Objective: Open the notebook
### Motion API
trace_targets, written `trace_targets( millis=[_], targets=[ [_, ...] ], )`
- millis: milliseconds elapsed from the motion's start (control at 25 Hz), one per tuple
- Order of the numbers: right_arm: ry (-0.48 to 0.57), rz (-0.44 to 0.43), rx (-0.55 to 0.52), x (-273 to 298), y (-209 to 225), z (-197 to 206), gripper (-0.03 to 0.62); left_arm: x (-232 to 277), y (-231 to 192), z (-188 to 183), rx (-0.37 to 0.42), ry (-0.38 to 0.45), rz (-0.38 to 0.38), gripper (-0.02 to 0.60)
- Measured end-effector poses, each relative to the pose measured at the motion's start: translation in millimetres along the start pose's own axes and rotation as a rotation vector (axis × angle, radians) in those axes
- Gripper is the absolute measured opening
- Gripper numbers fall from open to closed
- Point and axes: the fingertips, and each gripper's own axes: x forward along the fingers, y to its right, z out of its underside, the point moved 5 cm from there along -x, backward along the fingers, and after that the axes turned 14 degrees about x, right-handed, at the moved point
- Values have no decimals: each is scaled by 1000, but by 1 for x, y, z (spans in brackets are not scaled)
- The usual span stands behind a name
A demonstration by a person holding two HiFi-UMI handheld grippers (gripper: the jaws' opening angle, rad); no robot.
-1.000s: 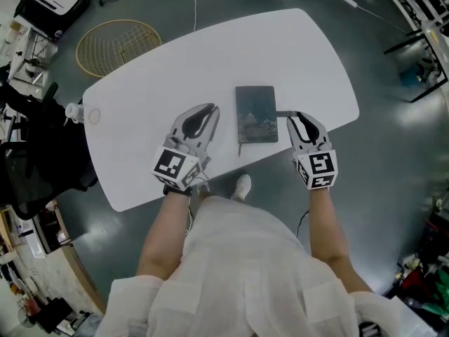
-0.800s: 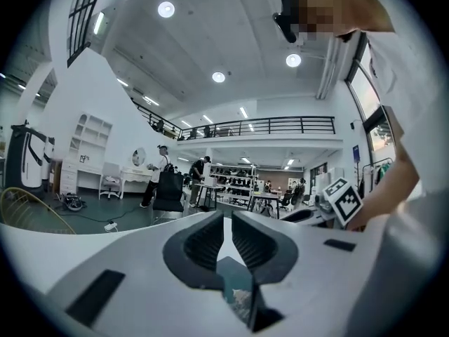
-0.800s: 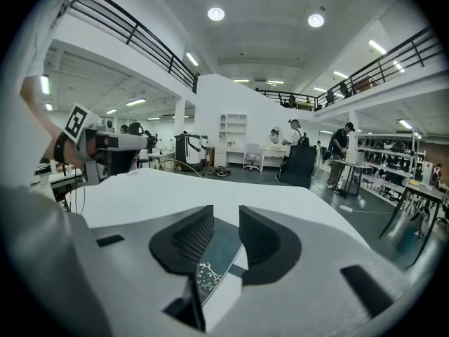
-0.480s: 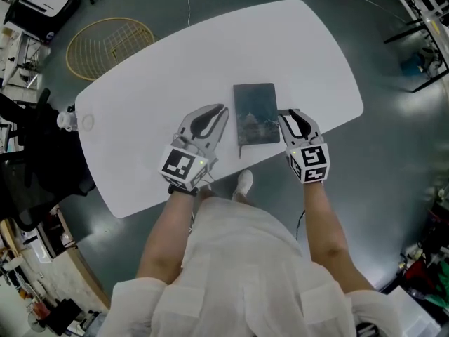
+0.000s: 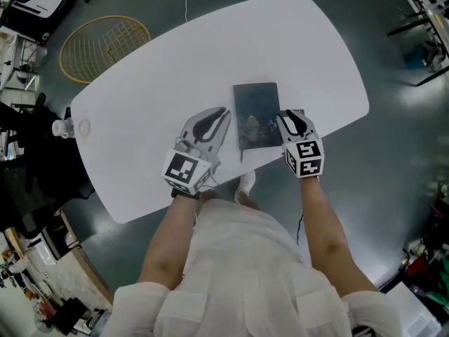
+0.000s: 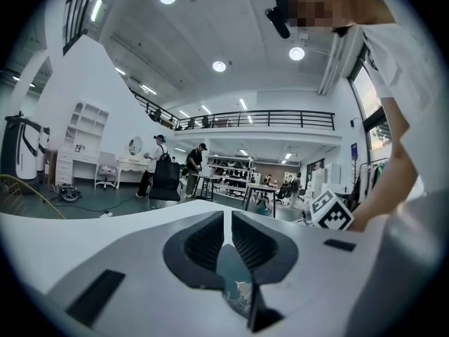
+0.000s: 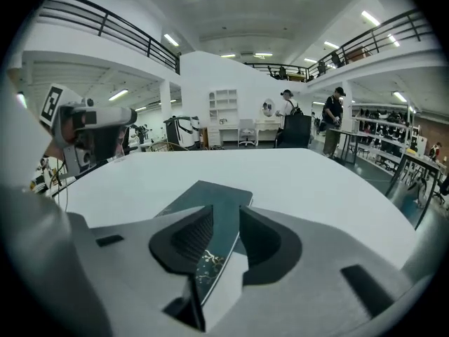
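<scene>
A dark teal notebook (image 5: 256,111) lies closed on the white table (image 5: 168,69) near its front edge. My left gripper (image 5: 223,112) hovers just left of it, its jaws drawn to a thin slit with nothing in them. The left gripper view shows a notebook (image 6: 236,276) corner below the left gripper (image 6: 228,215). My right gripper (image 5: 286,116) sits low at the notebook's right edge. Its jaws have just been opening. In the right gripper view the notebook (image 7: 210,192) edge shows through the right gripper (image 7: 226,210) gap, and the pads do not press on it.
A round wire basket (image 5: 104,44) lies on the floor beyond the table's left end. A small white object (image 5: 64,127) and a ring (image 5: 84,127) sit at the table's left tip. My shoe (image 5: 243,182) shows under the front edge. Furniture crowds the left side.
Both grippers have come down and closed in on the notebook. The right one has slid from off the table's edge to the notebook's right side. The notebook has not moved.
</scene>
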Motion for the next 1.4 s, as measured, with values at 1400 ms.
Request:
trace_targets(
  millis=[1400],
  targets=[
    [-236, -8, 268, 38, 20, 29, 87, 18, -13, 7, -15, -13, 17, 34]
  ],
)
